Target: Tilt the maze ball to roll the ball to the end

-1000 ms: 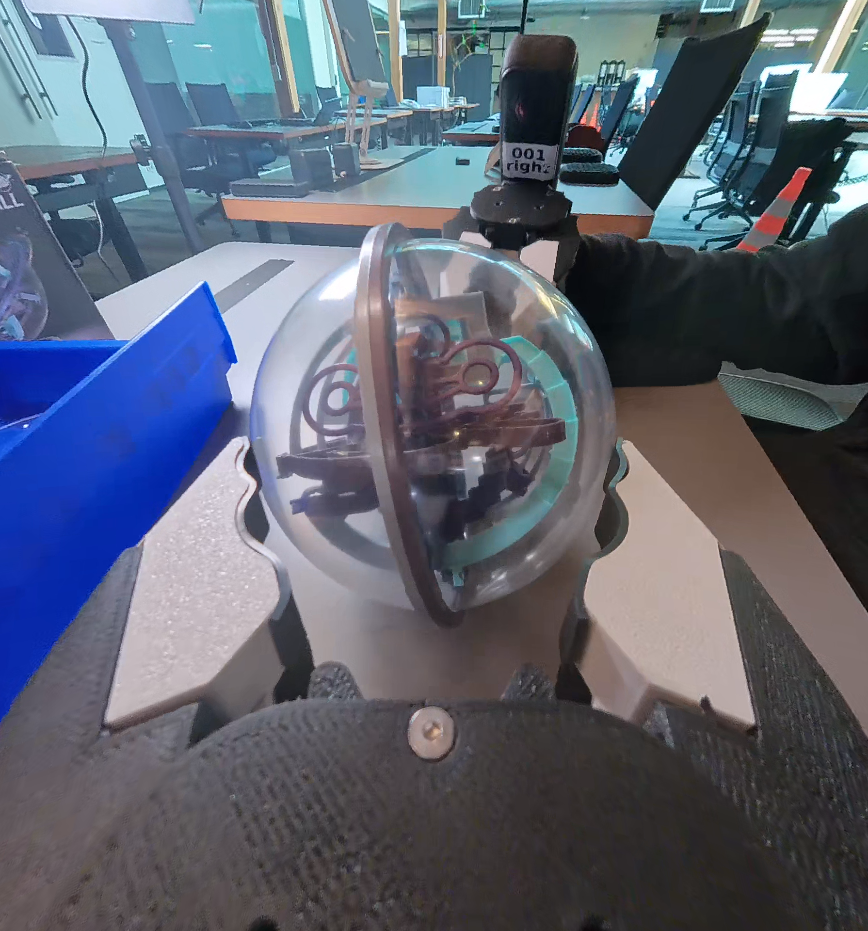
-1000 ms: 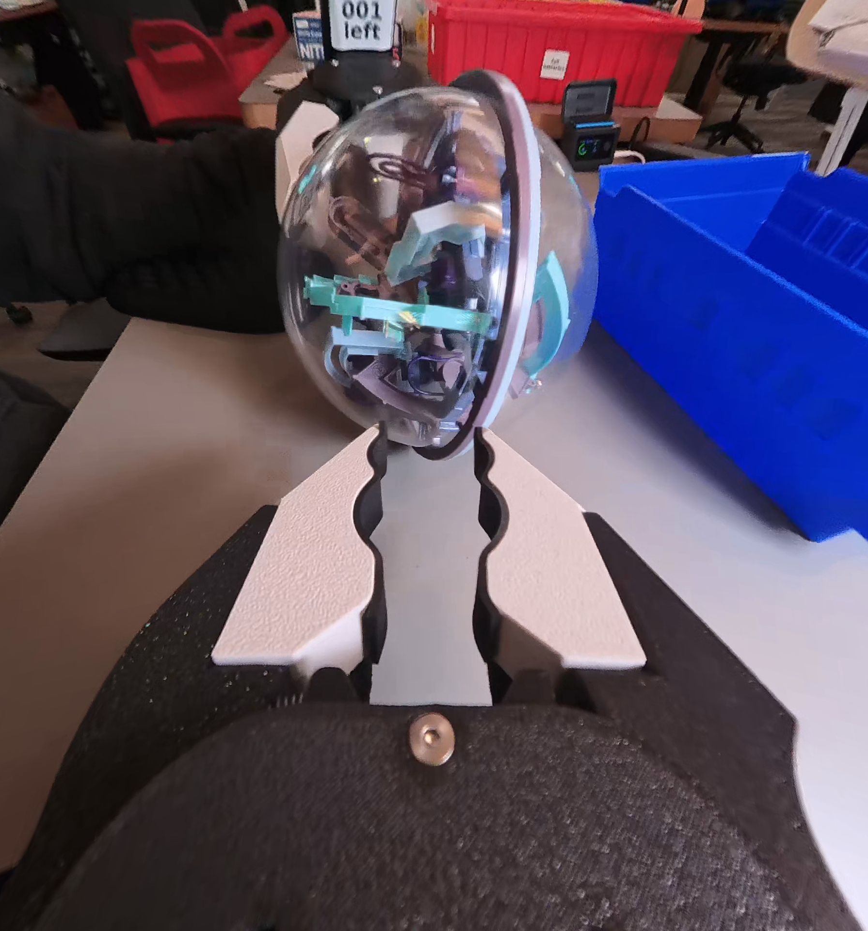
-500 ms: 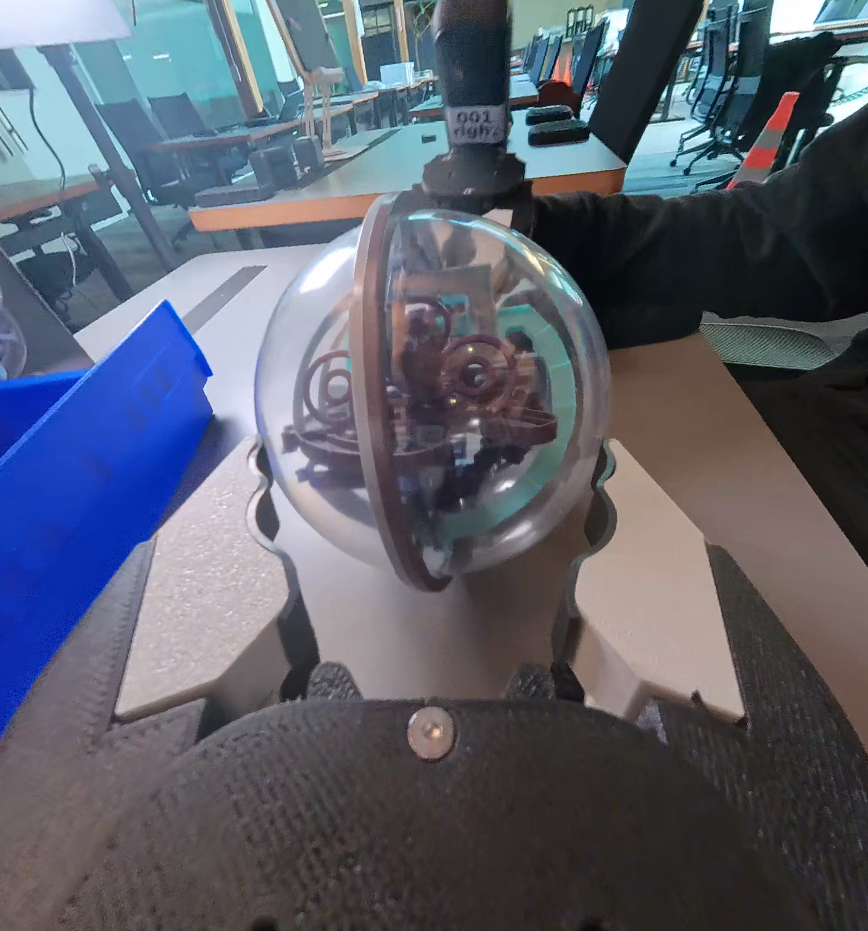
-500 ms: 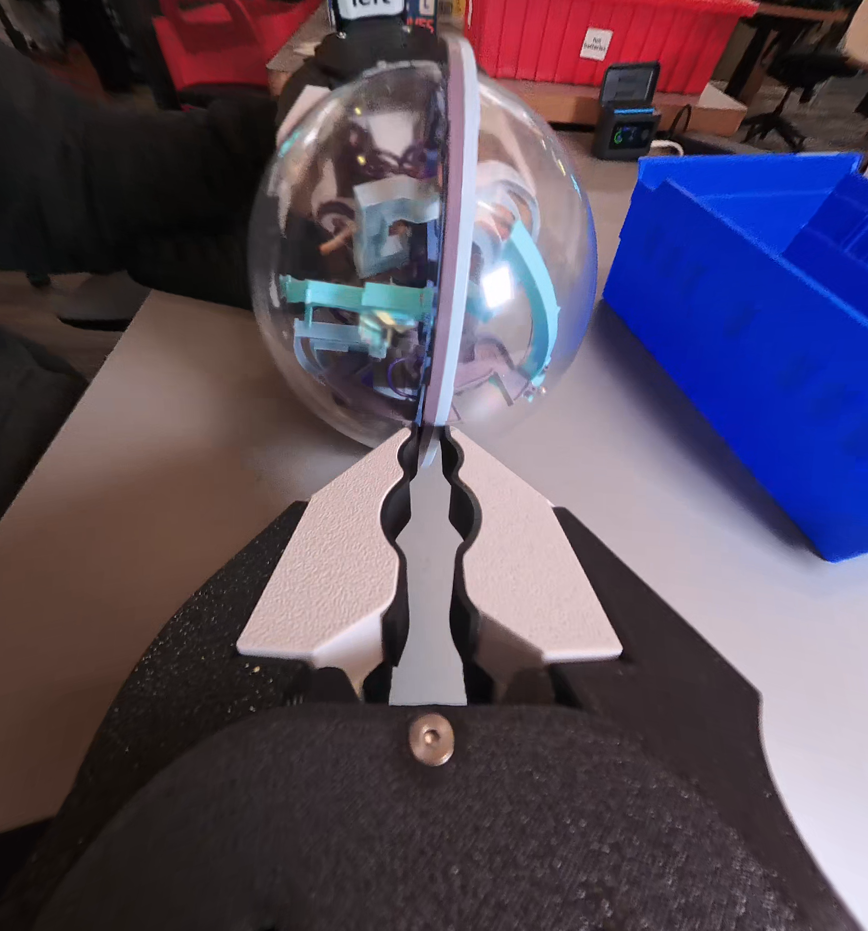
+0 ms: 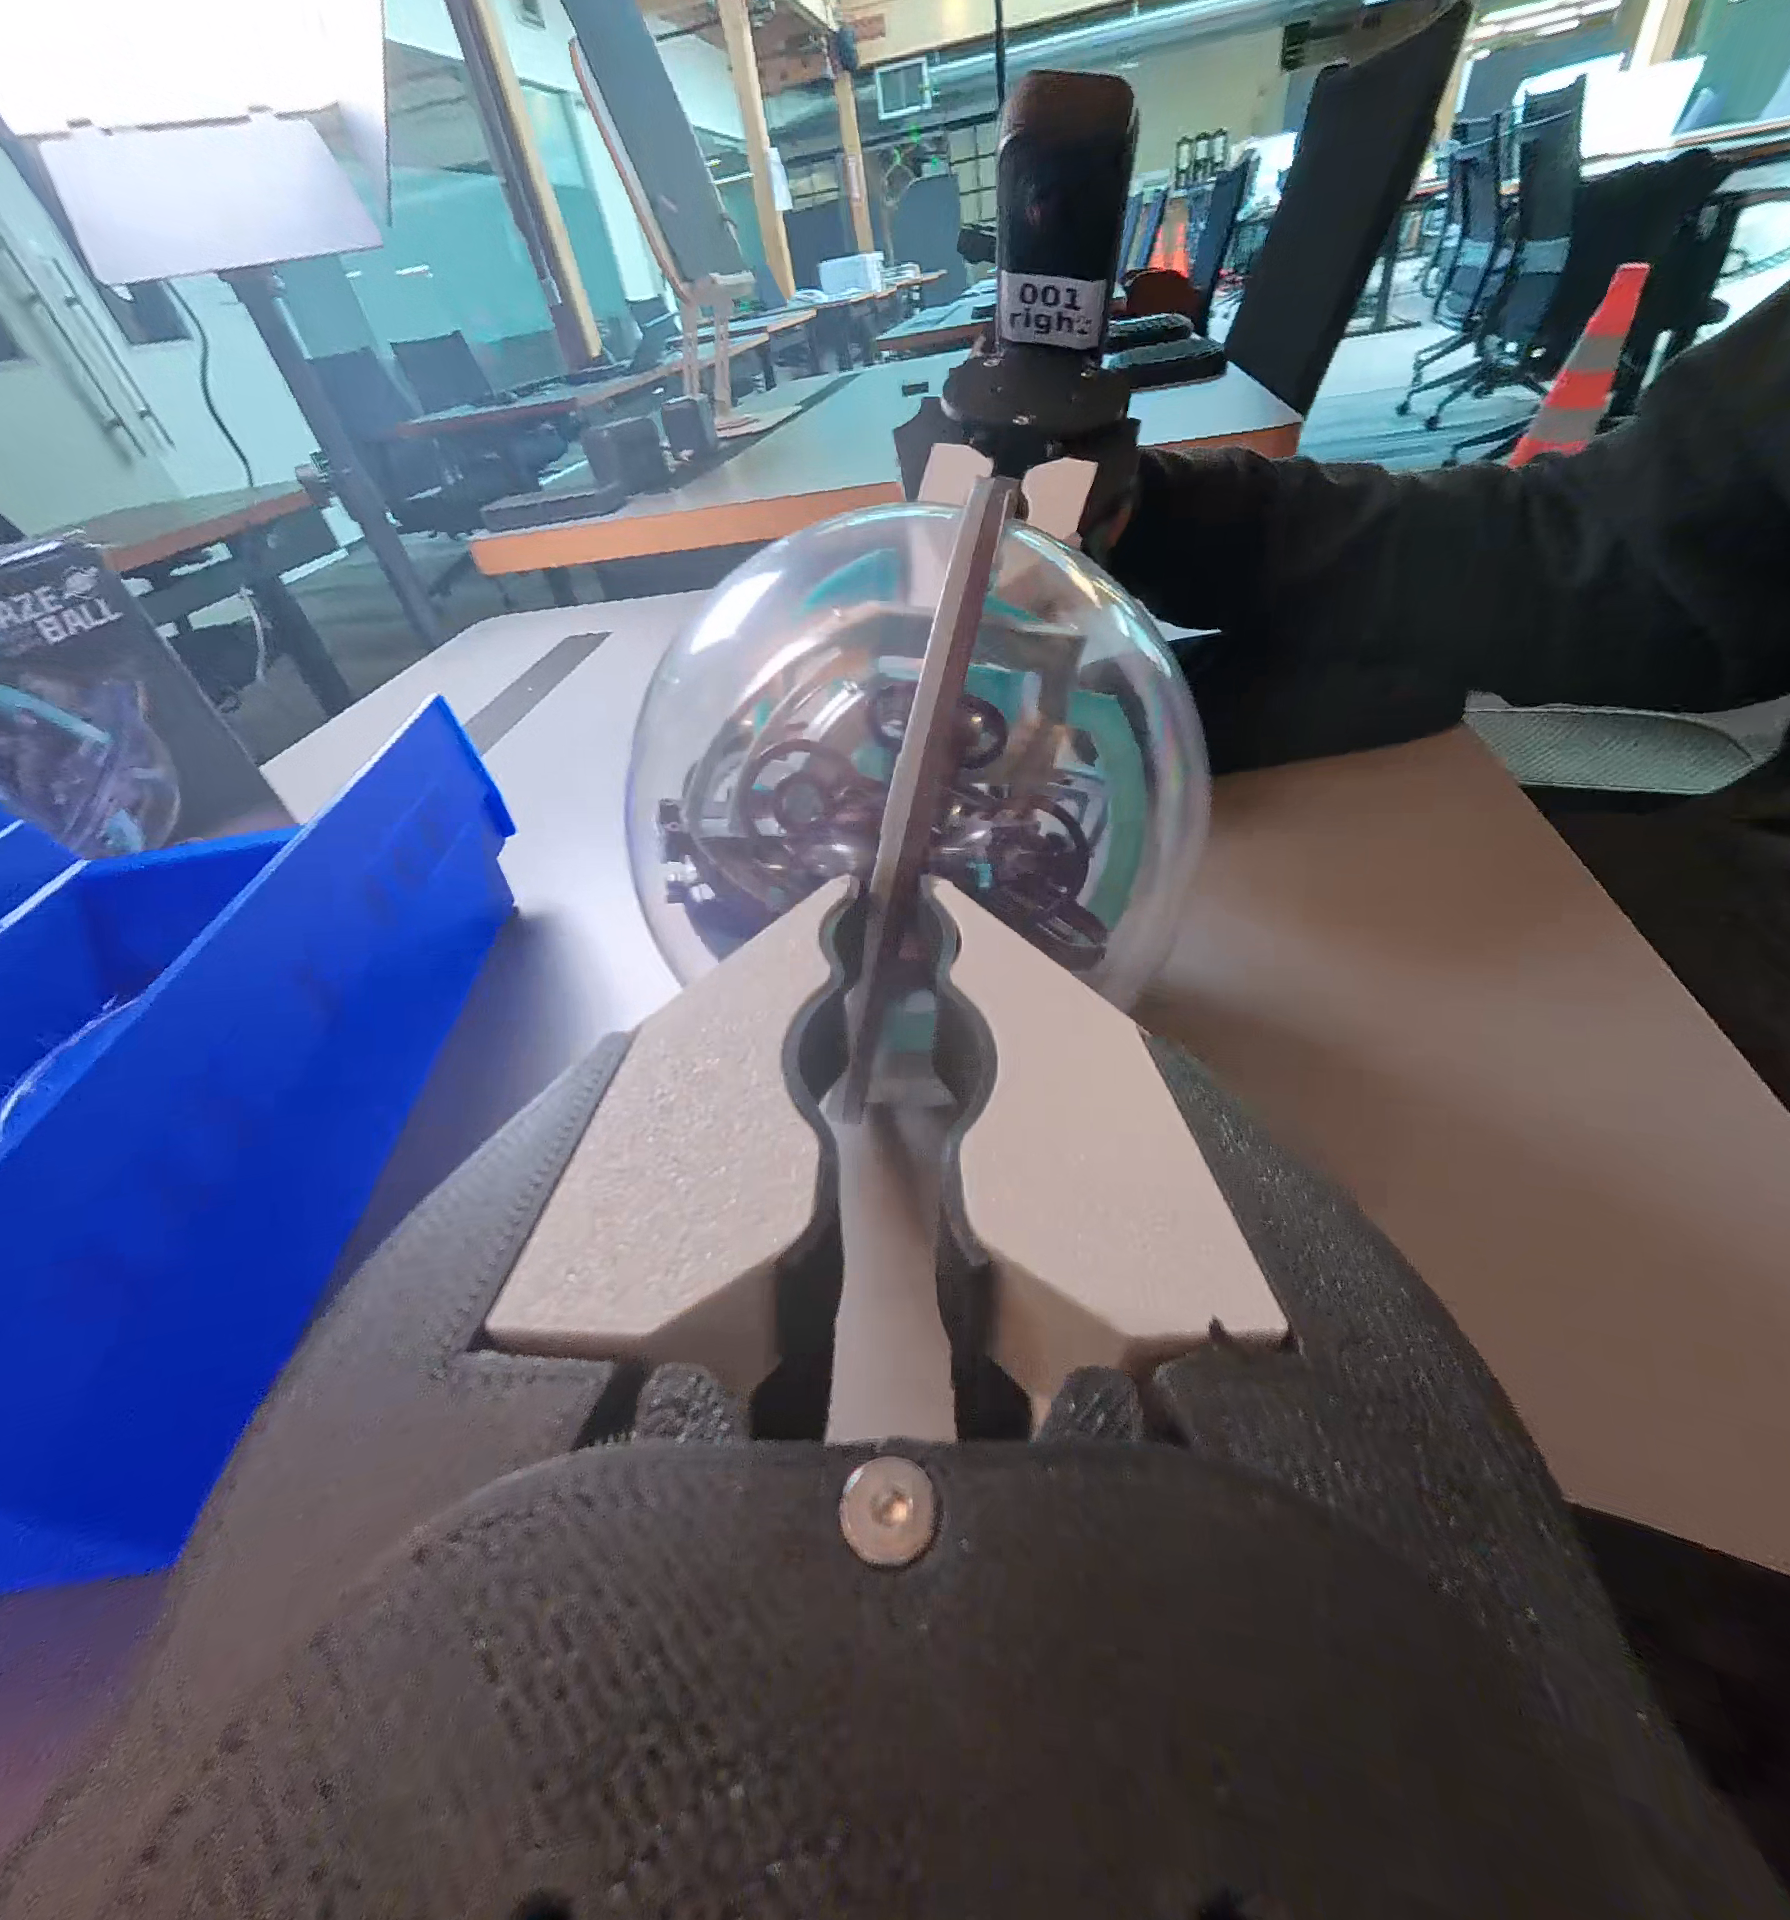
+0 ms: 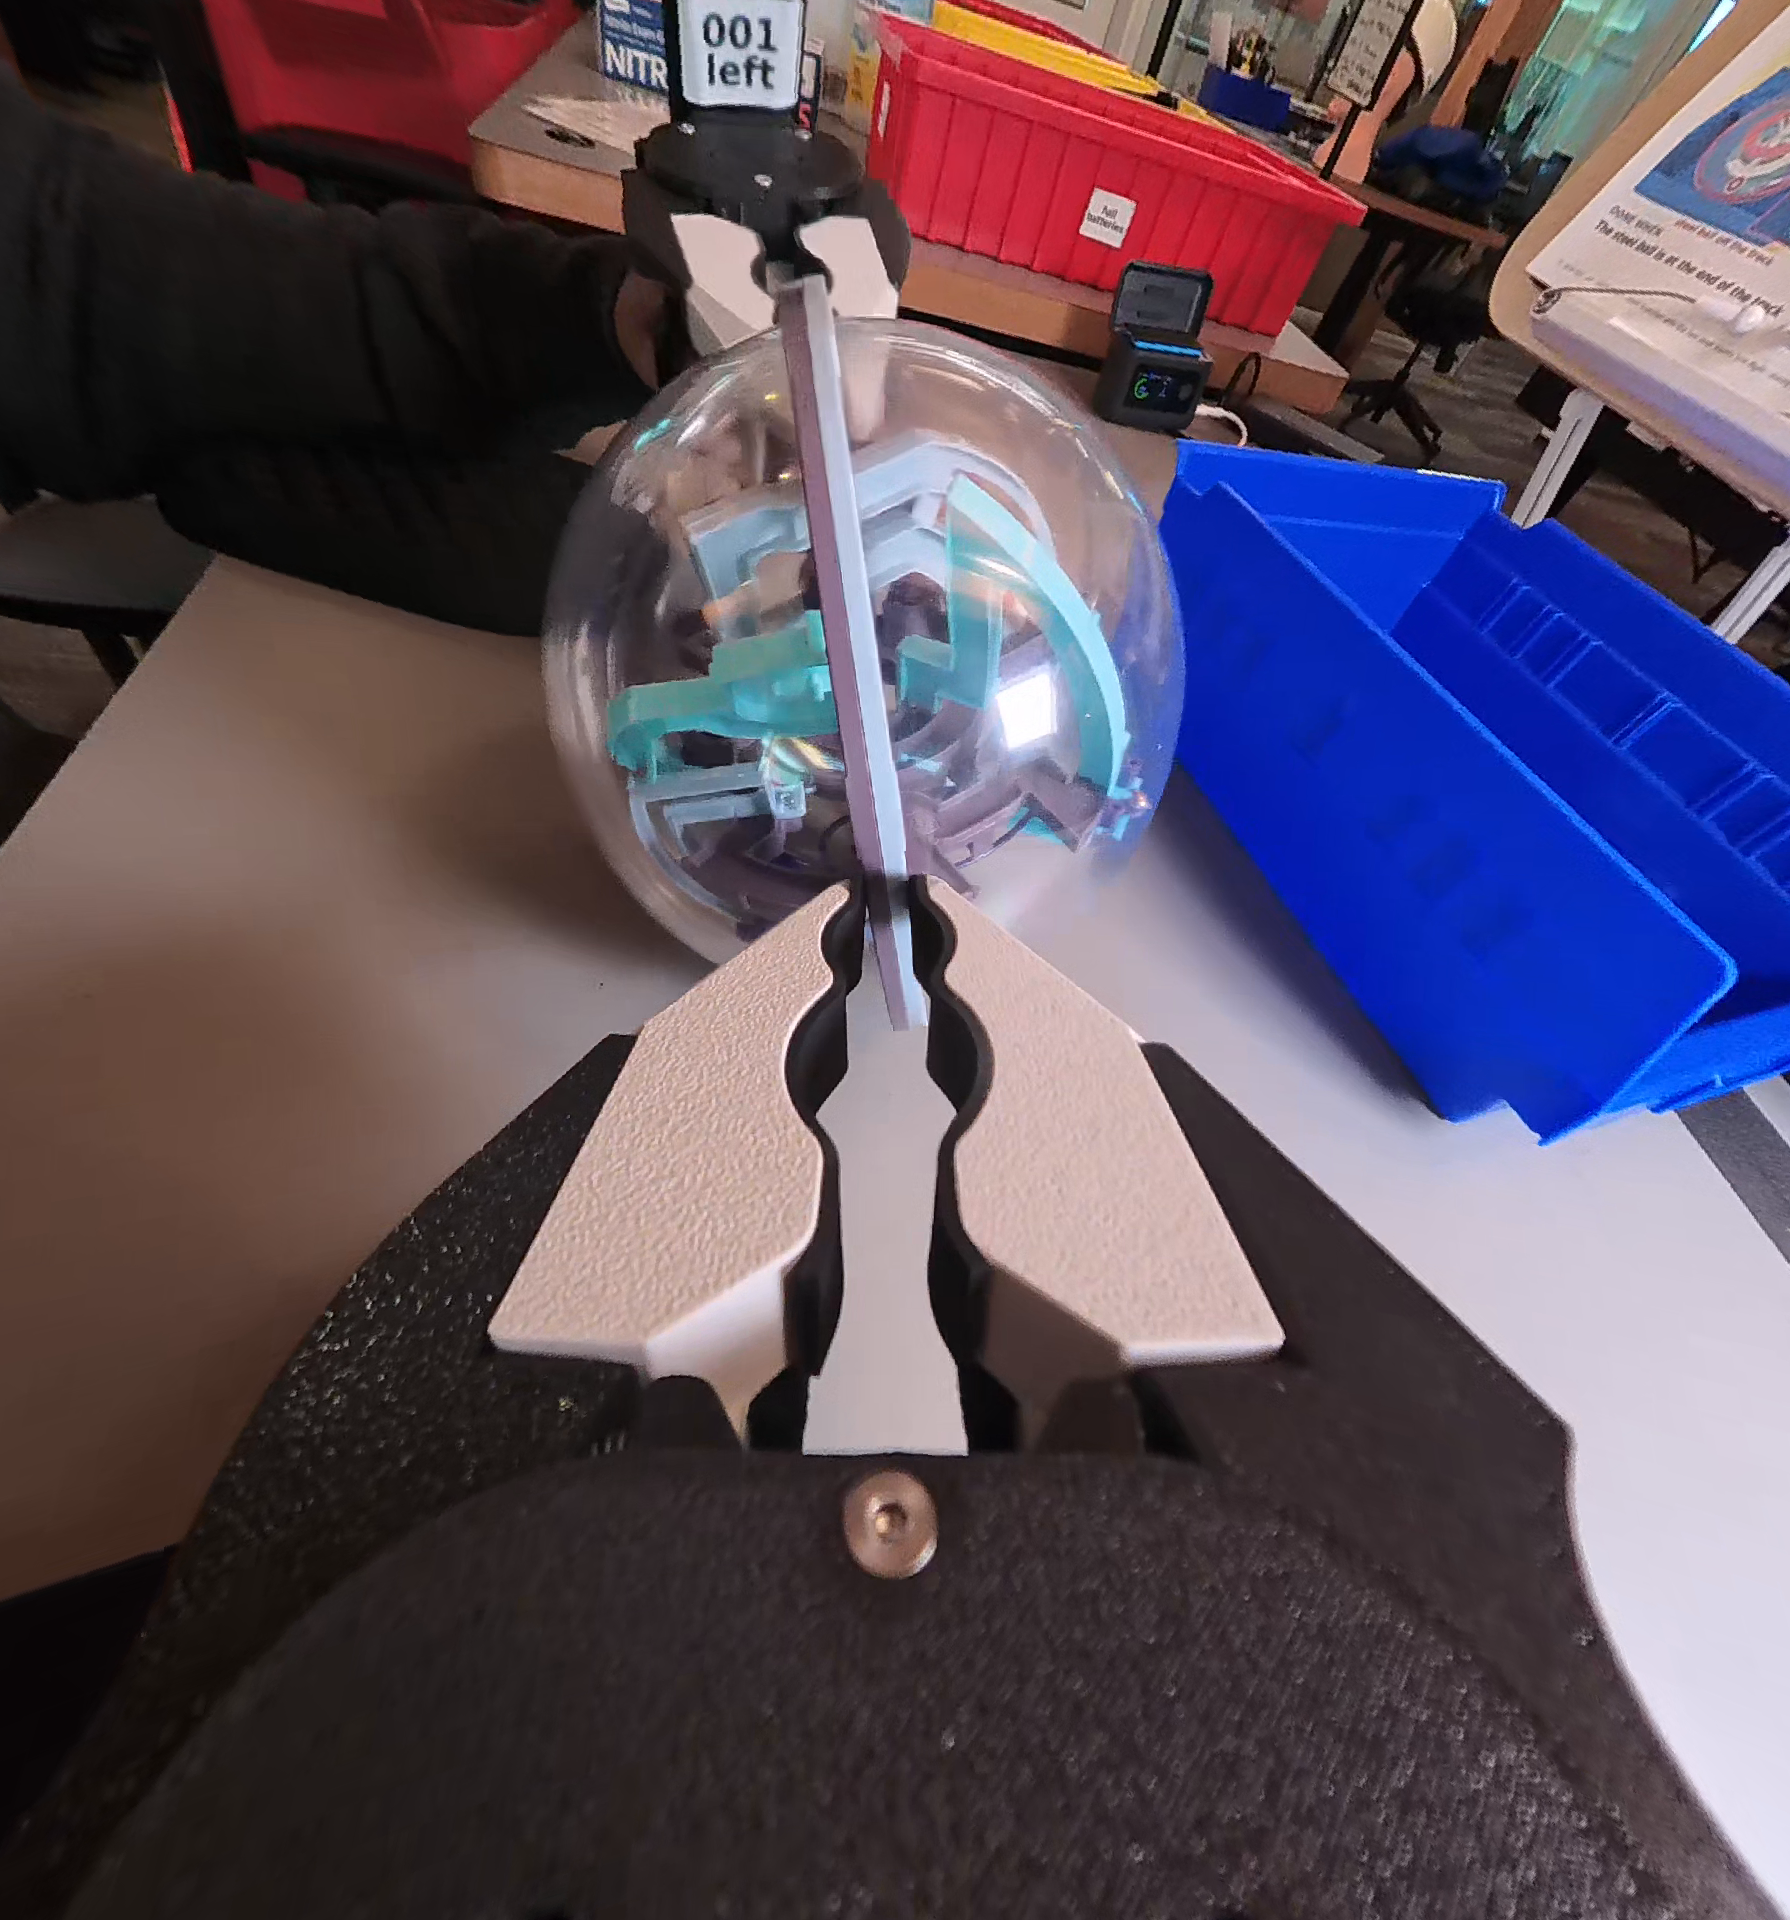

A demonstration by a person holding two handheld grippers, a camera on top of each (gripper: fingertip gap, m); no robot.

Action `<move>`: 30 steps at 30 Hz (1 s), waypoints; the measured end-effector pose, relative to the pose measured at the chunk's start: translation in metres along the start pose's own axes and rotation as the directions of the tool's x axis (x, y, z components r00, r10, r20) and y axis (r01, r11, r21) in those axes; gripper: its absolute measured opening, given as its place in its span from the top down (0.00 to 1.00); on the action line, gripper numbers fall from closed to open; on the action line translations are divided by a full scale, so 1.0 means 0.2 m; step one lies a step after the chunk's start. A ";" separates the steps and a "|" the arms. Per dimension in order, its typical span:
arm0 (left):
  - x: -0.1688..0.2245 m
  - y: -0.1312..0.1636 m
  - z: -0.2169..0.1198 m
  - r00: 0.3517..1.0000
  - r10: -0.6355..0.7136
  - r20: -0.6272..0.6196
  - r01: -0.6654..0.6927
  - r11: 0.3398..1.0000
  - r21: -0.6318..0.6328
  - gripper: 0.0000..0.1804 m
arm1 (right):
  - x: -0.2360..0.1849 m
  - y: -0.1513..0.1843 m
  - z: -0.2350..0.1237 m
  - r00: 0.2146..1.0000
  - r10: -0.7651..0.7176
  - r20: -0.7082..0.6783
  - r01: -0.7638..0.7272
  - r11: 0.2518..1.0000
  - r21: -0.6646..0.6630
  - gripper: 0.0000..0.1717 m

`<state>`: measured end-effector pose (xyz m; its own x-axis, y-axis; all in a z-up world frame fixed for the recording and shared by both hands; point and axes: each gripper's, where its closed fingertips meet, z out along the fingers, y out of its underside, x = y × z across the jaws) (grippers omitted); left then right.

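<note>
There is one maze ball (image 5: 917,758), a clear round ball with teal and dark tracks inside. A flat rim (image 6: 839,644) runs all the way around its middle, standing almost straight up and leaning just a bit. The ball sits between the two hand-held grippers, right in front of each one. The left hand-held gripper (image 5: 896,914) pinches the rim on its near side, and the right hand-held gripper (image 6: 886,904) pinches the same rim on the far side, so they face each other. Both are just as near. To tip the ball, both probably have to turn together. I cannot find the little ball inside. The maze ball is low over the pale surface (image 6: 247,883); I cannot tell if it touches. Beside it are two blue bins (image 6: 1493,727), one inside the other, and one dark box (image 5: 60,696).
</note>
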<state>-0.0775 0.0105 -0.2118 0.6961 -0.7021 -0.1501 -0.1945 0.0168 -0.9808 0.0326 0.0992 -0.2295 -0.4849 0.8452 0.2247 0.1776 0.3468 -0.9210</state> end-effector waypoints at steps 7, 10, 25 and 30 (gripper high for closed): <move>-0.04 -0.03 0.01 0.995 0.067 0.072 -0.068 0.998 0.006 0.96 | 0.02 -0.02 -0.01 0.998 -0.037 -0.055 0.037 0.999 0.010 0.97; -0.04 -0.12 -0.01 0.985 0.121 0.122 -0.129 0.990 0.060 0.96 | 0.04 -0.12 -0.05 0.988 -0.097 -0.117 0.104 0.993 0.052 0.97; -0.05 -1.04 -0.19 0.820 0.414 0.394 -0.544 0.777 0.316 0.97 | 0.06 -1.24 -0.41 0.685 -0.656 -0.317 0.663 0.742 -0.103 0.97; 0.03 -1.23 -0.23 0.800 0.421 0.429 -0.587 0.697 0.412 0.96 | -0.12 -1.43 -0.49 0.512 -0.780 -0.360 0.779 0.598 -0.188 0.97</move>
<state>-0.0573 -0.0298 0.0352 0.7710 -0.2492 -0.5861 -0.2596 0.7174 -0.6465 0.0769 0.0194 0.0605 -0.0784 0.3089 0.9479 -0.1099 0.9423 -0.3162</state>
